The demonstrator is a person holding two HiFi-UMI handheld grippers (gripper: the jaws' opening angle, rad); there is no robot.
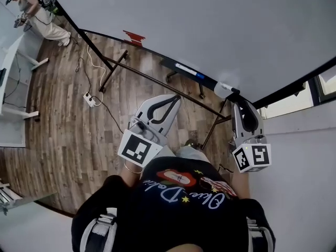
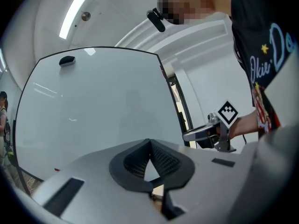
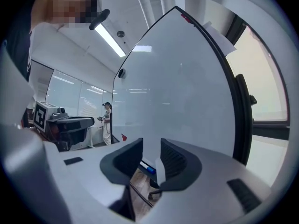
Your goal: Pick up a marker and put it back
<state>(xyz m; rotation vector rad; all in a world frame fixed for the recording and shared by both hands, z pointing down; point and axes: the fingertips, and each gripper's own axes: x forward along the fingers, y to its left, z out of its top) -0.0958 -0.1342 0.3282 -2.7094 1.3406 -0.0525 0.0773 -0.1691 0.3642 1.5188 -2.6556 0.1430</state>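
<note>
A marker with a blue cap (image 1: 190,71) lies on the whiteboard's tray (image 1: 173,66); it also shows below the jaws in the right gripper view as the blue-capped marker (image 3: 146,167). My right gripper (image 1: 234,95) is at the tray's right end. Its jaws stand apart (image 3: 152,146), and a white marker-like piece (image 3: 160,171) rests between them, against the right pad. In the head view that white piece (image 1: 224,90) sits at the gripper's tip. My left gripper (image 1: 175,99) hangs lower, away from the tray, with its jaws closed (image 2: 149,142) on nothing.
The whiteboard (image 1: 210,30) fills the far side on a dark wheeled stand (image 1: 113,70). A power strip (image 1: 90,99) and cables lie on the wood floor. Another person (image 1: 39,12) stands at the far left by a desk (image 1: 13,67). A window (image 1: 315,91) is on the right.
</note>
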